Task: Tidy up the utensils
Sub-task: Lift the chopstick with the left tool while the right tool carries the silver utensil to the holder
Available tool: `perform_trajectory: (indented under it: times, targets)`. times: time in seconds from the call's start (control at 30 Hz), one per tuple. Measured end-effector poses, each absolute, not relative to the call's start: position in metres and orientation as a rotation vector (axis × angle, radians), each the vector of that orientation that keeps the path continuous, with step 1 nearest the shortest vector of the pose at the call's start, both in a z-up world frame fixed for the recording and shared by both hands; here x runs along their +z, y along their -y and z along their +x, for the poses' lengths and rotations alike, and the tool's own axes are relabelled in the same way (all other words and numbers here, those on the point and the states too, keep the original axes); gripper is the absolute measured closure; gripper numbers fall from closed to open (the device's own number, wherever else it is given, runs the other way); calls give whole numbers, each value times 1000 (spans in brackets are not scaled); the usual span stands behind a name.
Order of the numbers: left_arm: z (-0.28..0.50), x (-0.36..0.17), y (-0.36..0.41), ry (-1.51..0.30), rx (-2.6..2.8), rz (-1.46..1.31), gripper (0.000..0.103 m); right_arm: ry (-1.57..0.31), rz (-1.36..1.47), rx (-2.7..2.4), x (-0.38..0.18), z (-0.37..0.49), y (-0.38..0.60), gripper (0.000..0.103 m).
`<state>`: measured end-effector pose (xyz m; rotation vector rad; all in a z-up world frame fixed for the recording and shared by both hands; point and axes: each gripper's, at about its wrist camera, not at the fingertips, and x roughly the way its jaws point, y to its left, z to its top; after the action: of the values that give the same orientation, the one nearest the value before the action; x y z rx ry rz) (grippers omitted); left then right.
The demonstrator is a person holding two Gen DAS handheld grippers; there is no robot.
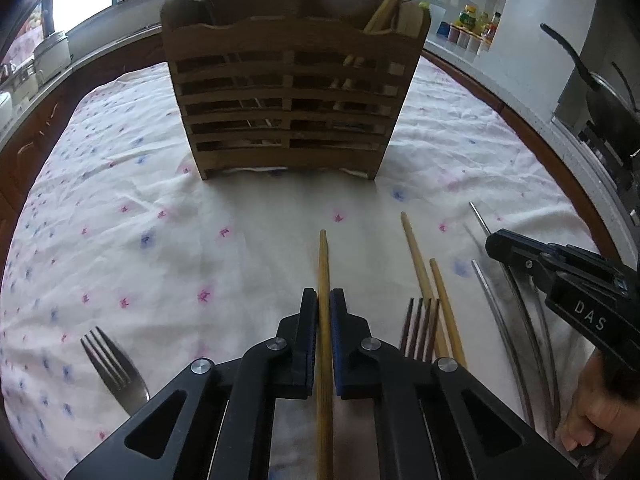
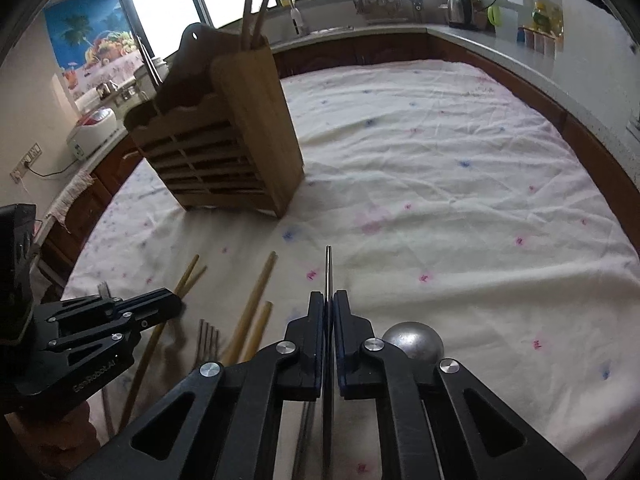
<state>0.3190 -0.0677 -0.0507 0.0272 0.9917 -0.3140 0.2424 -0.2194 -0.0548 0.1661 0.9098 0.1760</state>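
Note:
My left gripper (image 1: 324, 296) is shut on a wooden chopstick (image 1: 323, 256) lying on the flowered cloth; the stick runs forward between the pads. Seen from the right wrist, the left gripper (image 2: 180, 300) shows two stick tips (image 2: 198, 266) close together beyond its fingers. My right gripper (image 2: 329, 300) is shut on a thin metal utensil handle (image 2: 329, 268), seen edge-on. In the left wrist view the right gripper (image 1: 494, 240) sits at the right with that handle (image 1: 478, 216) poking out. The slatted wooden utensil holder (image 1: 288, 100) stands upright ahead, with chopsticks in its right compartment.
Two loose chopsticks (image 1: 418, 264) and a fork (image 1: 420, 324) lie between the grippers. Another fork (image 1: 112, 364) lies at the left. Several curved metal handles (image 1: 492, 300) lie at the right, and a domed spoon bowl (image 2: 414, 338) sits beside my right fingers. A kitchen counter (image 2: 500, 52) rings the table.

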Motion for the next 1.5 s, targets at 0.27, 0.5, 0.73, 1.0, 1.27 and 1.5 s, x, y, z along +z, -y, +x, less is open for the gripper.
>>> perform_trajectory:
  times: [0.27, 0.5, 0.73, 1.0, 1.27, 1.5]
  targets:
    - [300, -20, 52, -932, -342, -25, 99, -852, 194, 194, -33, 227, 224, 98]
    - [268, 12, 27, -853, -351, -83, 99, -764, 215, 211, 0, 204, 228, 98]
    - [230, 47, 2, -760, -363, -131, 99, -676, 212, 224, 33, 177, 228, 98]
    - [186, 76, -16, -666, -375, -156, 99, -585, 215, 234, 64, 154, 229, 98]
    - [165, 93, -28, -598, -375, -174, 99, -443, 247, 259, 91, 134, 234, 98]
    - [158, 102, -36, -564, -369, -186, 99, -403, 266, 271, 95, 133, 237, 98]
